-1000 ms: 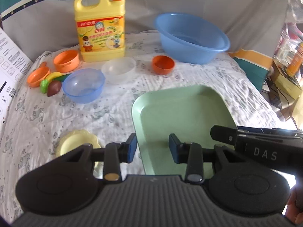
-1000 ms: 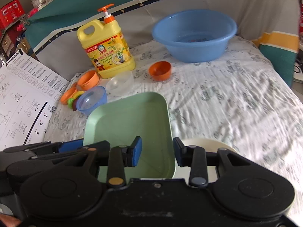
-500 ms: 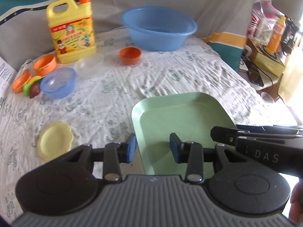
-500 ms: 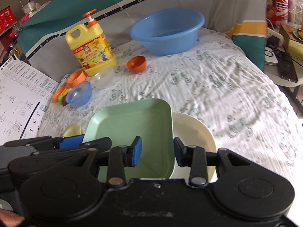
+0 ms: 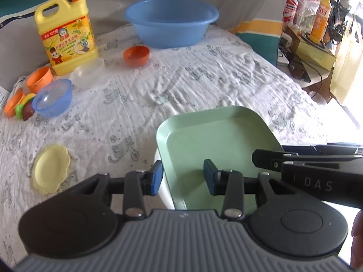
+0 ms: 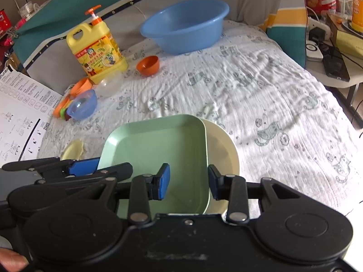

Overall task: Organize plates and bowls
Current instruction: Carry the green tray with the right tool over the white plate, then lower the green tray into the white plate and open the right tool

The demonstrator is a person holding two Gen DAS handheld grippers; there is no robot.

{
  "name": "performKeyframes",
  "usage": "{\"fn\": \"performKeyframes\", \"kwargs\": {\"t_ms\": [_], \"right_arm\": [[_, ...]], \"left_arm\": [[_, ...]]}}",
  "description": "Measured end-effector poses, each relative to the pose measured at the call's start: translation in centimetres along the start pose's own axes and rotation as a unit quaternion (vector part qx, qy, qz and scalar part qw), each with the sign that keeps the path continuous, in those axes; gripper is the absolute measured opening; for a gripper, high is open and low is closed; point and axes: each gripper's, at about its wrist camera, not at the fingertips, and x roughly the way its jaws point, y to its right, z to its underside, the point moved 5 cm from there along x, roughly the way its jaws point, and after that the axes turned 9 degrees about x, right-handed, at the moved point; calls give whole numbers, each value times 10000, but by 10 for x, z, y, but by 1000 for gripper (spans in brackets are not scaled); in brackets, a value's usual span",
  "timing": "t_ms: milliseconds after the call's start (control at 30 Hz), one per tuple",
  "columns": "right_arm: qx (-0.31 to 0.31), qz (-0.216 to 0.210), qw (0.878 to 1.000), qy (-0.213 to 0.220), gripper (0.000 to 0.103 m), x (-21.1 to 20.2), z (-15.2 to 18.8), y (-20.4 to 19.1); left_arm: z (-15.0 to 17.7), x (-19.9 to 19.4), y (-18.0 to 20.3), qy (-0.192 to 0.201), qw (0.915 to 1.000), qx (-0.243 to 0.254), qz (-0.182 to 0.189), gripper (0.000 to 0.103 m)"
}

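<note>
Two open claws straddle your green square plate (image 6: 158, 154): left gripper (image 5: 182, 178) over its left rim, right gripper (image 6: 188, 182) over its right rim, neither visibly clamped. It seems offset left atop the cream plate (image 6: 223, 149), which lies rightward, nearer your right hand.

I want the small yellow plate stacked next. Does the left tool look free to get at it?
Probably yes: the yellow plate lies alone on bare cloth, just left of the open left tool, with nothing between.
</note>
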Motion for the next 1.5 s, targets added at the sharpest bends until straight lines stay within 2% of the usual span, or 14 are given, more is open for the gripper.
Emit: {"fn": "performKeyframes", "kwargs": {"t_ms": [333, 467, 500, 533, 567, 600, 633, 667, 700, 767, 933, 1167, 1500], "right_arm": [[73, 49, 9999, -127, 36, 17, 2, 12], [58, 61, 9999, -93, 37, 21, 0, 12], [54, 56, 10000, -59, 38, 21, -1, 12], [60, 34, 10000, -20, 43, 20, -2, 11], [66, 12, 10000, 5, 58, 20, -4, 11], [74, 11, 10000, 60, 67, 18, -6, 11], [81, 23, 9999, 132, 84, 16, -9, 11], [84, 29, 9997, 227, 93, 13, -11, 11], [81, 26, 9995, 320, 95, 10, -13, 11], [84, 95, 9989, 458, 103, 5, -18, 11], [238, 231, 9981, 521, 103, 1, -25, 16], [199, 400, 9982, 389, 103, 1, -21, 10], [-164, 235, 9993, 256, 103, 2, -19, -20]], "left_arm": [[3, 20, 5, -179, 9998, 51, 54, 39], [4, 28, 5, -278, 9995, 122, -2, 41], [5, 29, 6, -311, 9994, 155, 1, 48], [5, 30, 7, -334, 9993, 180, 1, 54], [5, 29, 7, -323, 9993, 202, -31, 73], [4, 27, 7, -285, 9993, 237, -103, 91], [3, 24, 7, -216, 9992, 291, -189, 96], [1, 20, 7, -127, 9989, 354, -266, 101], [-1, 17, 6, -61, 9986, 407, -321, 103], [-3, 12, 4, -9, 9985, 428, -327, 103], [-1, 8, -3, -66, 9996, 227, -172, 103], [4, 1, -13, -39, 9999, 38, -103, 103], [15, -6, -41, 5, 9992, -384, -140, 103]]}}
